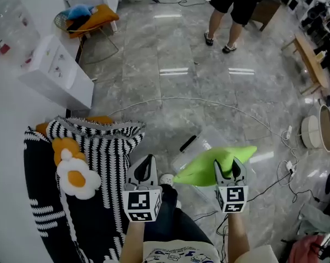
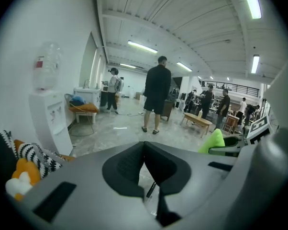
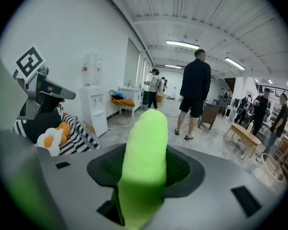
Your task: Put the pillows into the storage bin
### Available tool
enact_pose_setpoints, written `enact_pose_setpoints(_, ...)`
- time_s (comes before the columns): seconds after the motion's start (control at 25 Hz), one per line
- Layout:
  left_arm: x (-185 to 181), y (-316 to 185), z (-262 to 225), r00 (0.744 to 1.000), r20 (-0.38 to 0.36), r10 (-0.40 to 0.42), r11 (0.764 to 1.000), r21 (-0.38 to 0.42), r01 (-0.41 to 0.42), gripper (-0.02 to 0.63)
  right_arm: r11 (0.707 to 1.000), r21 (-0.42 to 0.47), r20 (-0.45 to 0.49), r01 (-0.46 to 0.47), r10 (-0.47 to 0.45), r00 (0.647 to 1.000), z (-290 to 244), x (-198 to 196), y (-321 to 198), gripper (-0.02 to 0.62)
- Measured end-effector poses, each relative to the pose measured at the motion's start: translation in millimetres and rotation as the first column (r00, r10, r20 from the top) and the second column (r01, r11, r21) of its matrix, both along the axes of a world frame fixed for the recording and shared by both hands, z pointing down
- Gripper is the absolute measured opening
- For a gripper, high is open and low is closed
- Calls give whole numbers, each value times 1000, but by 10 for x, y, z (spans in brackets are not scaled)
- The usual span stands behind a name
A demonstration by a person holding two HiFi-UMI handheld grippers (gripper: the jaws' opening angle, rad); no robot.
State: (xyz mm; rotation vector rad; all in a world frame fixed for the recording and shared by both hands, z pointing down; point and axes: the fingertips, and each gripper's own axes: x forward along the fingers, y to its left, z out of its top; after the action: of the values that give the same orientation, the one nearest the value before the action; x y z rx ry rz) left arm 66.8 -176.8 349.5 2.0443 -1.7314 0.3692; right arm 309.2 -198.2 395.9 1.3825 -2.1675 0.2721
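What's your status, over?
Status: right hand-held gripper shut on green pillow; left hand-held gripper shut, empty. Held over clear storage bin. Nothing blocking.

At the upper left of the head view we see a white water dispenser [image 1: 58, 73] against the wall, and above it a stool [image 1: 94, 29] heaped with orange and blue cloth. A person's legs [image 1: 231, 15] stand at the top. A white cable [image 1: 209, 102] loops across the grey marble floor [image 1: 170, 48]. A wooden bench [image 1: 308, 62] sits at the right edge.
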Motion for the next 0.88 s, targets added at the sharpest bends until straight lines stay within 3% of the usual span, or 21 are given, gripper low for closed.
enact_pose_setpoints(0.44,225,-802,785,984,-24,175,979,-106,-176,14,990,-136,-80,47,-58,995,1075,94,-544,236)
enact_pose_setpoints(0.88,358,-976,1737,980,-65,186,954,-227,-196,14,949,-255,-89,186,-214,973,2287,-50,-945,236)
